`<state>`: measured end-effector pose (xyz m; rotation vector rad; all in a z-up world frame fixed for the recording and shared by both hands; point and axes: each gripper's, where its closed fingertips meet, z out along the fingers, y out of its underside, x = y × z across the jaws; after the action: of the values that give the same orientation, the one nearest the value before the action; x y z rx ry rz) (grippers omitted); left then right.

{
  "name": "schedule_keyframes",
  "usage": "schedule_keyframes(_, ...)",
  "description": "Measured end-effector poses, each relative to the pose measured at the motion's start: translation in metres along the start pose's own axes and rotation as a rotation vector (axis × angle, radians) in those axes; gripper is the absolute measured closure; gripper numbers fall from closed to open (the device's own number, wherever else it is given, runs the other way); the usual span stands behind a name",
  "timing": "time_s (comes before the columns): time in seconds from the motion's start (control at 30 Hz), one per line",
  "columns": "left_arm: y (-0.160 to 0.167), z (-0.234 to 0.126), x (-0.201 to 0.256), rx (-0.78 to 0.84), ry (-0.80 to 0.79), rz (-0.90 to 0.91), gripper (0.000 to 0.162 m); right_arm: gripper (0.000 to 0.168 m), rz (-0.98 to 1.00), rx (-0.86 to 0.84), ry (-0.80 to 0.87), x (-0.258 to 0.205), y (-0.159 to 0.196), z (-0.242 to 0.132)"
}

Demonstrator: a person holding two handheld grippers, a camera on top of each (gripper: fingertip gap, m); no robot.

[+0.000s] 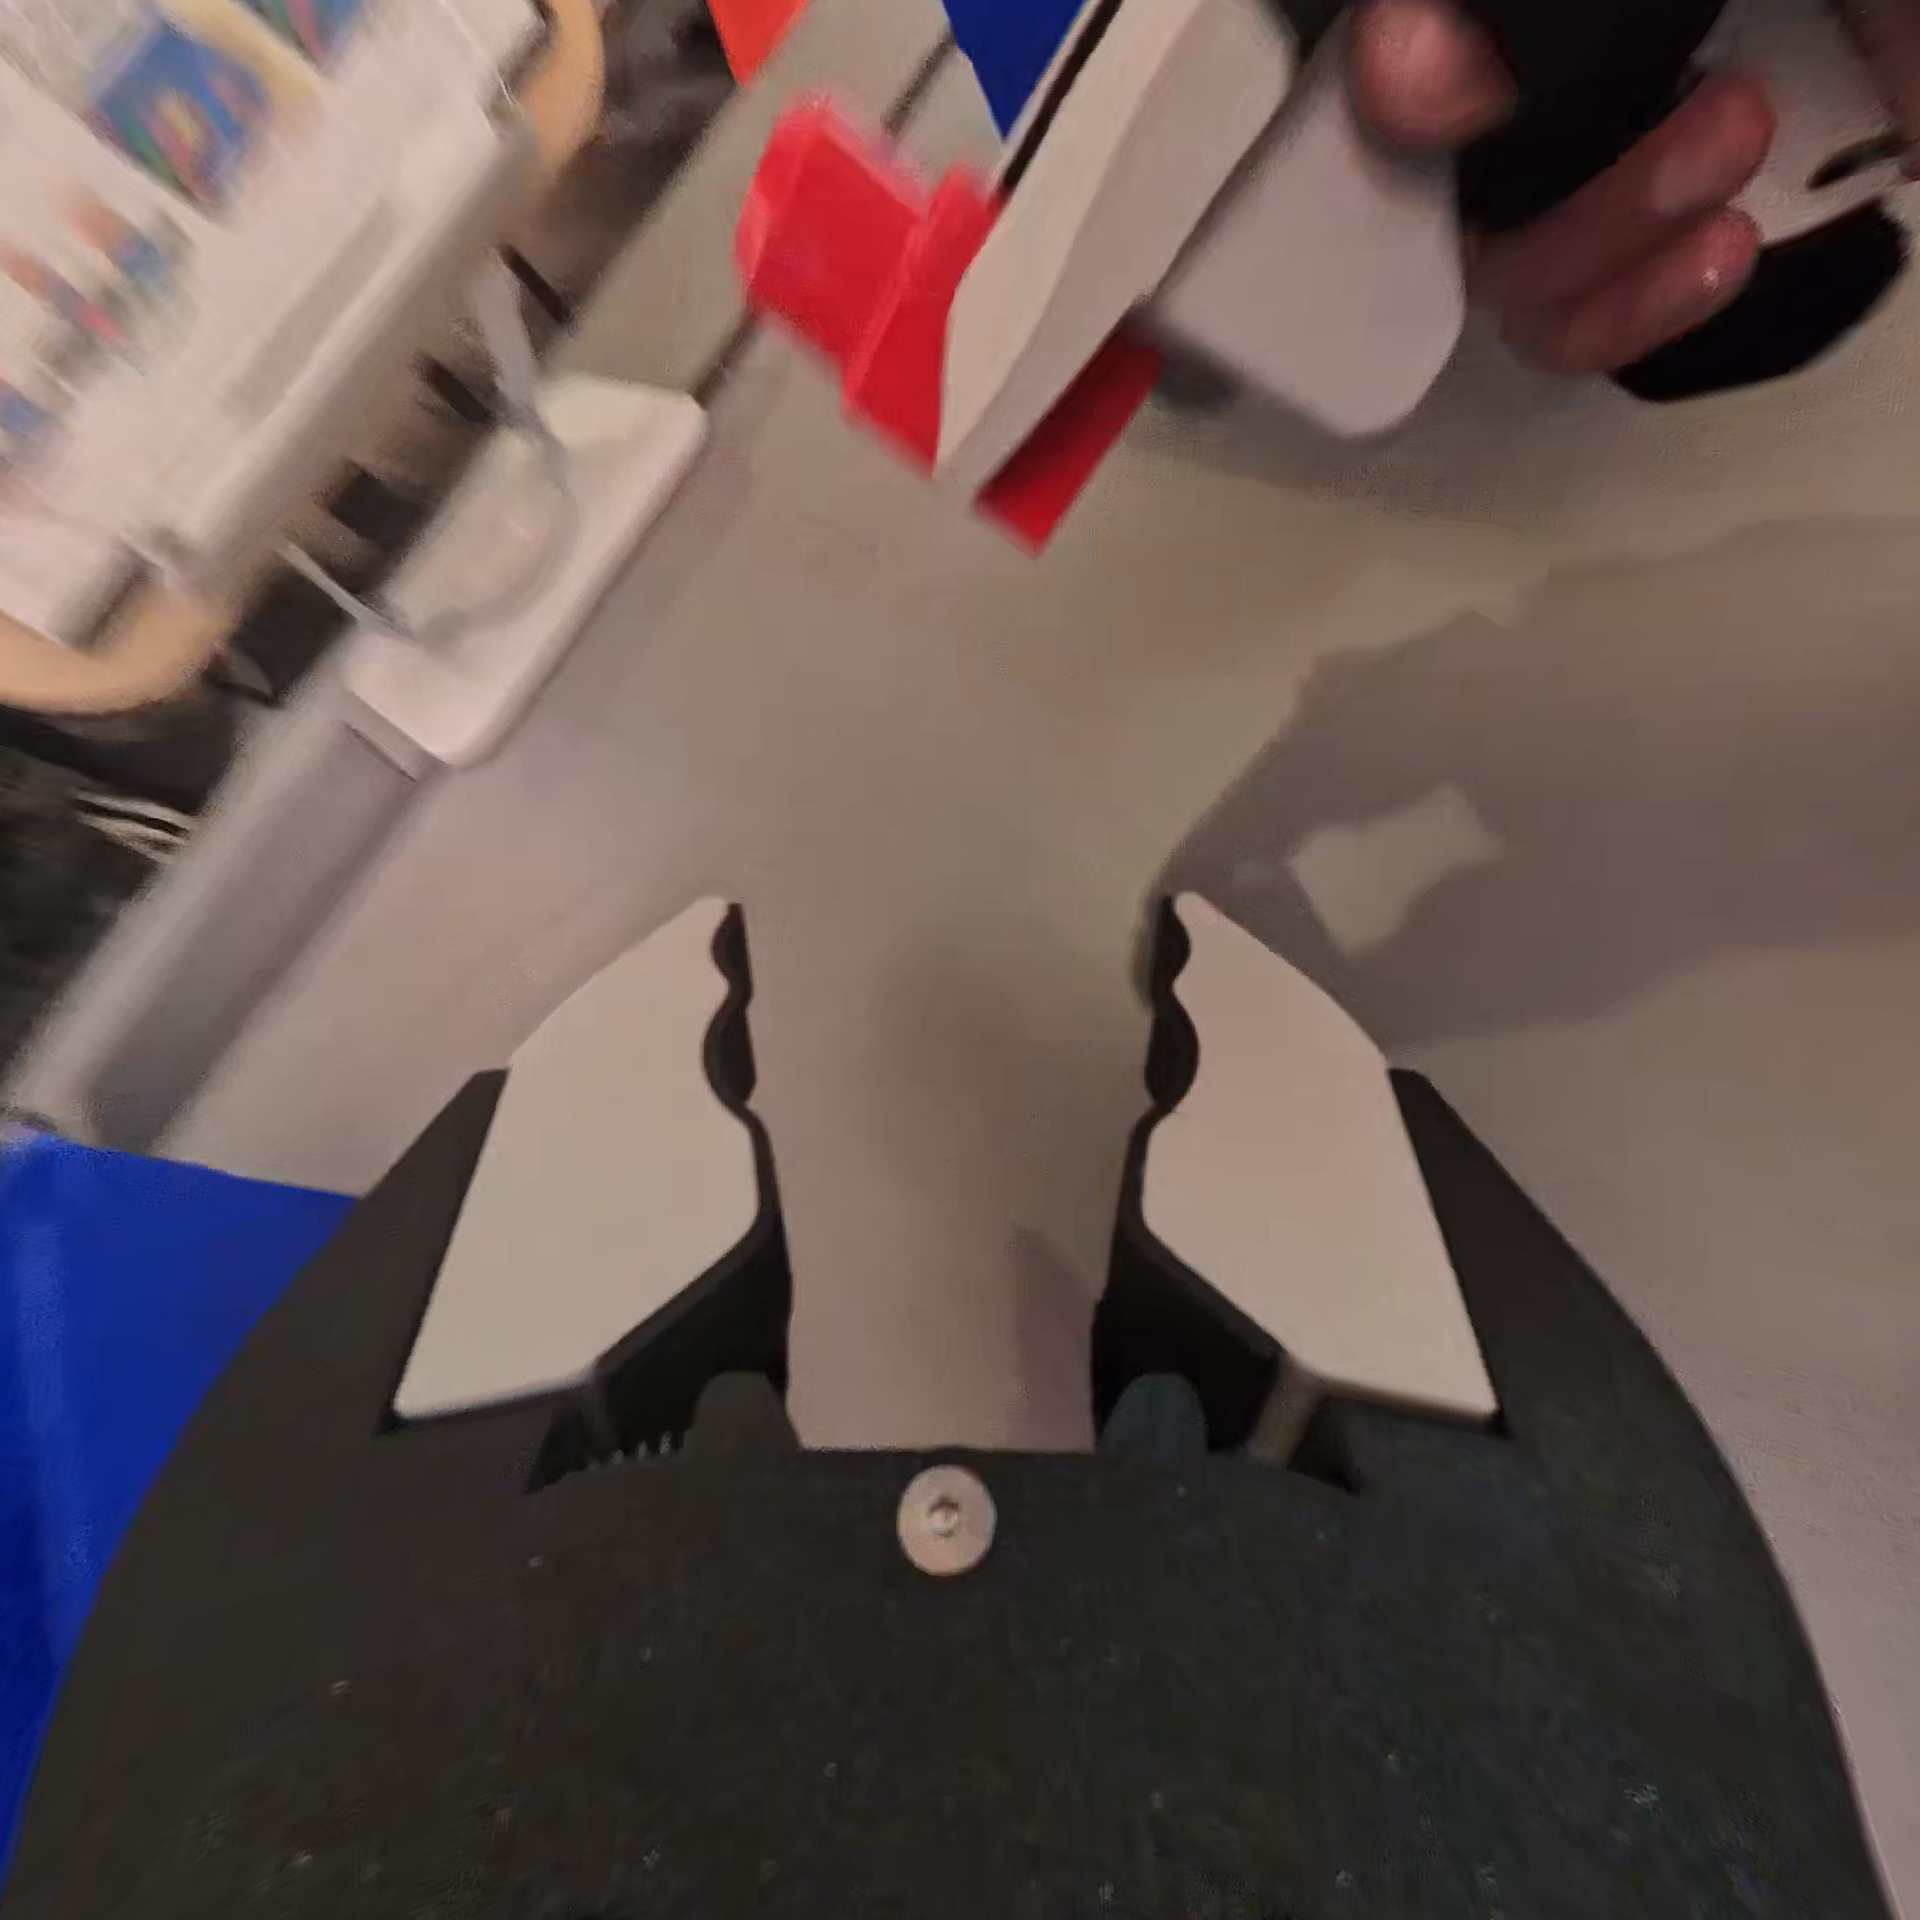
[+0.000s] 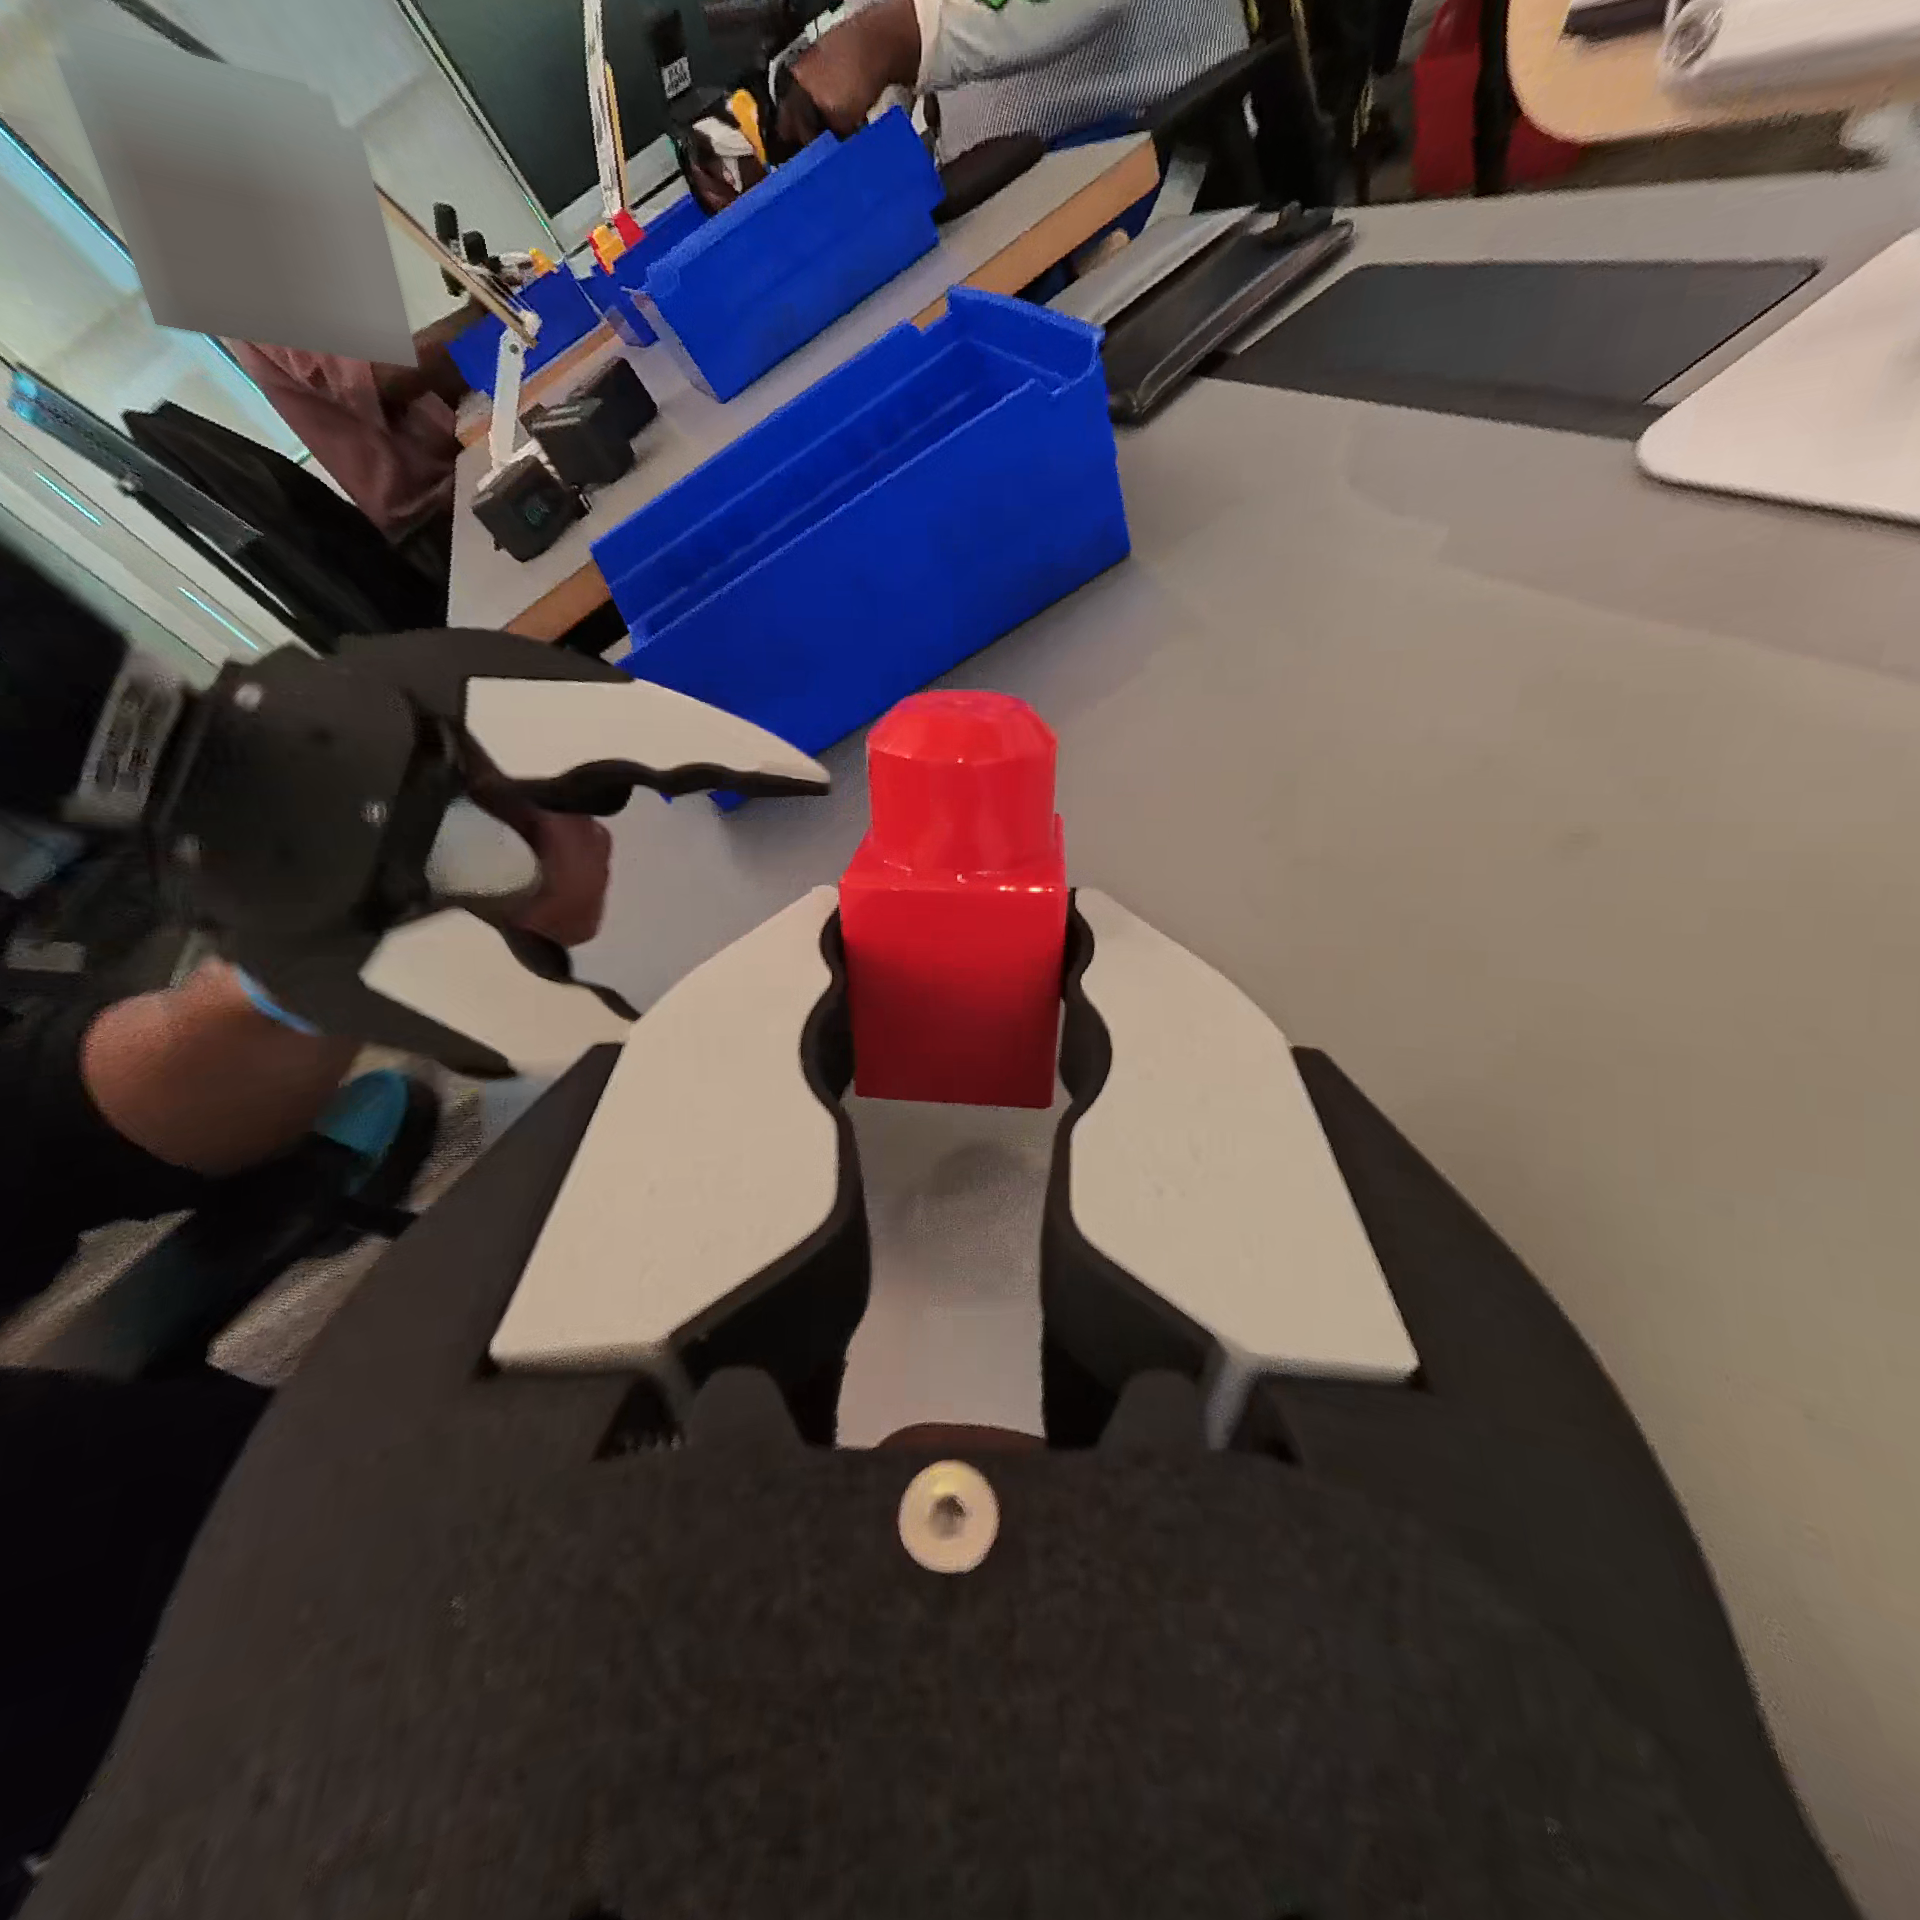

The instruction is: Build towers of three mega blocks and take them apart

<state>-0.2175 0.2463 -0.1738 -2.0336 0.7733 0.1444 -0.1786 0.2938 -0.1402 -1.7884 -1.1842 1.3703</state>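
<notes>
My right gripper [image 2: 954, 914] is shut on a red mega block [image 2: 951, 977] with one round stud, held above the grey table [image 2: 1455, 935]. In the left wrist view the same red block [image 1: 862, 291] shows blurred at the top, pinched in the right gripper's white fingers [image 1: 1143, 260]. My left gripper [image 1: 951, 914] is open and empty above bare table [image 1: 935, 675]. It also shows in the right wrist view [image 2: 665, 894], at the left of the red block, jaws wide apart.
A blue bin [image 2: 883, 540] lies beyond the block, with more blue bins [image 2: 790, 270] on the table behind. A white stand base [image 2: 1808, 416] sits at the right, and another white base [image 1: 540, 561] shows at the table's far edge. People sit at the back.
</notes>
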Motion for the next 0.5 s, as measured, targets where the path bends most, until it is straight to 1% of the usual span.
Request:
schedule_keyframes(0.03, 0.009, -0.008, 0.007, -0.007, 0.072, -0.087, 0.083, 0.133, -0.031, 0.015, 0.009, 0.0, 0.003, -0.008)
schedule_keyframes(0.1, 0.018, -0.032, 0.011, 0.024, 0.174, -0.253, 0.083, 0.133, -0.091, 0.046, 0.037, 0.001, 0.012, -0.024)
schedule_keyframes(0.17, 0.026, -0.059, -0.003, 0.063, 0.199, -0.389, 0.083, 0.132, -0.136, 0.065, 0.066, 0.001, 0.024, -0.037)
schedule_keyframes(0.23, 0.039, -0.086, -0.033, 0.081, 0.149, -0.48, 0.083, 0.133, -0.181, 0.076, 0.077, -0.003, 0.036, -0.045)
schedule_keyframes(0.27, 0.047, -0.097, -0.051, 0.078, 0.097, -0.51, 0.083, 0.133, -0.204, 0.085, 0.085, -0.004, 0.041, -0.049)
schedule_keyframes(0.37, 0.071, -0.125, -0.104, 0.065, -0.057, -0.533, 0.083, 0.132, -0.242, 0.123, 0.093, -0.008, 0.051, -0.055)
schedule_keyframes(0.43, 0.083, -0.137, -0.132, 0.063, -0.109, -0.544, 0.083, 0.132, -0.228, 0.14, 0.085, -0.01, 0.053, -0.058)
schedule_keyframes(0.5, 0.096, -0.14, -0.16, 0.058, -0.142, -0.559, 0.083, 0.133, -0.218, 0.138, 0.079, -0.01, 0.053, -0.059)
